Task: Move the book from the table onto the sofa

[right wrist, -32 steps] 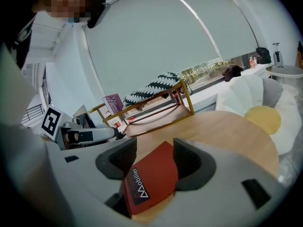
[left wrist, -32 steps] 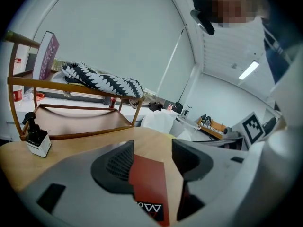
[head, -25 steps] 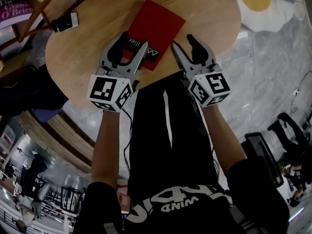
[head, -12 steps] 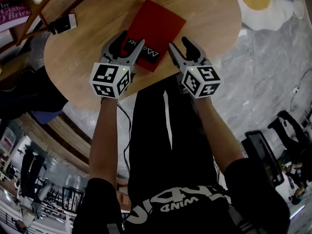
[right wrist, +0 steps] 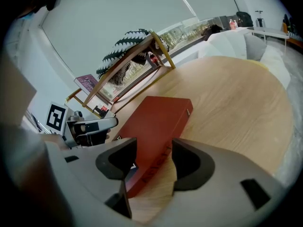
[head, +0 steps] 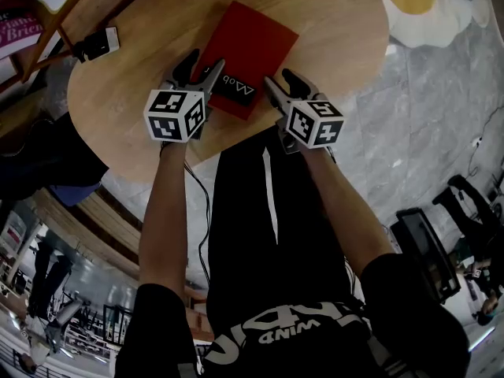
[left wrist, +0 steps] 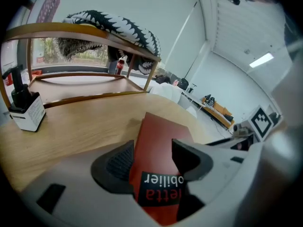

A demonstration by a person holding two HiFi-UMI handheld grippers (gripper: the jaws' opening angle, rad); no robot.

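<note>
The book point(head: 250, 46) is seen lying flat on the round wooden counter point(head: 134, 85). The left gripper point(head: 206, 63) is set at the book's near end with its jaws open, and the labelled end of the cover is framed between them. The right gripper point(head: 277, 79) is set at the near right corner, jaws likewise apart, with the spine edge lying between them. Contact cannot be told.

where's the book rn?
Head view, top centre: book flat on the wooden table, near end at the left tongs and right tongs, both open.
</note>
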